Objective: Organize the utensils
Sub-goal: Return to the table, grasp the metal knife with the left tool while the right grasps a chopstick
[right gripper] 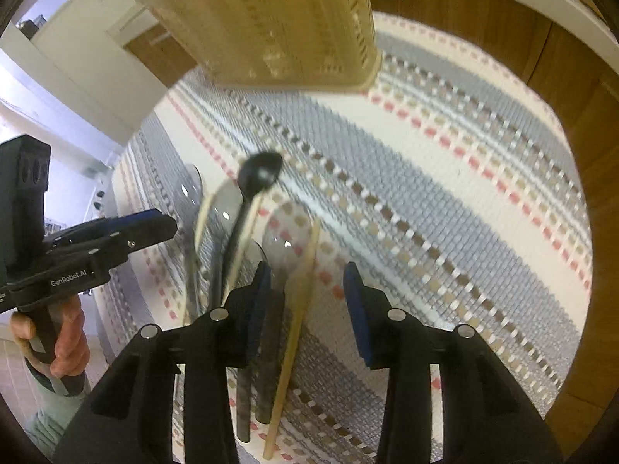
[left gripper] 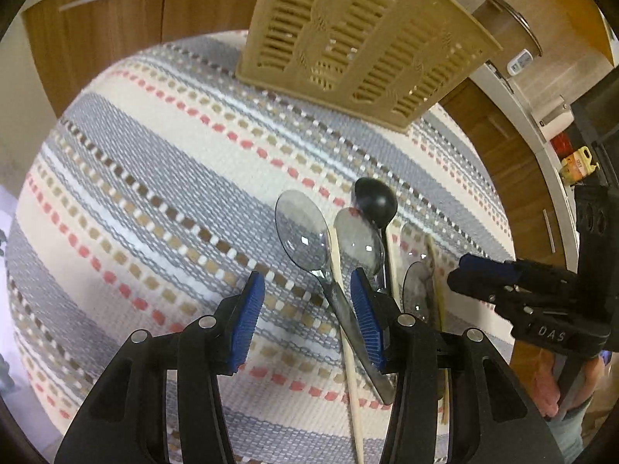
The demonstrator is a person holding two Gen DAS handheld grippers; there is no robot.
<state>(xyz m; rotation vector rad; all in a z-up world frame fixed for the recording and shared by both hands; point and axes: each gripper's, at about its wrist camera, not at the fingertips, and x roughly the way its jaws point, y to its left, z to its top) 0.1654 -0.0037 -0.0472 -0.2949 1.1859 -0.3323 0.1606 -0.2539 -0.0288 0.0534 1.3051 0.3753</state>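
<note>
Jaws of both grippers stand apart and empty, the utensils [left gripper: 348,255] lying between the two grippers.

home kitchen. wood-front cabinets [left gripper: 96,38] with bar handles at 11 o'clock in the left wrist view, more cabinet fronts [right gripper: 561,58] at 1 o'clock in the right wrist view. pale countertop edge [left gripper: 537,123] at 3 o'clock with a brown lidded canister [left gripper: 506,19] and a yellow bottle [left gripper: 578,164]. striped woven cloth [left gripper: 154,193] covers the table, with a beige slotted cutlery basket [left gripper: 348,38] at 12 o'clock and spoons [left gripper: 301,232] near centre.
</note>
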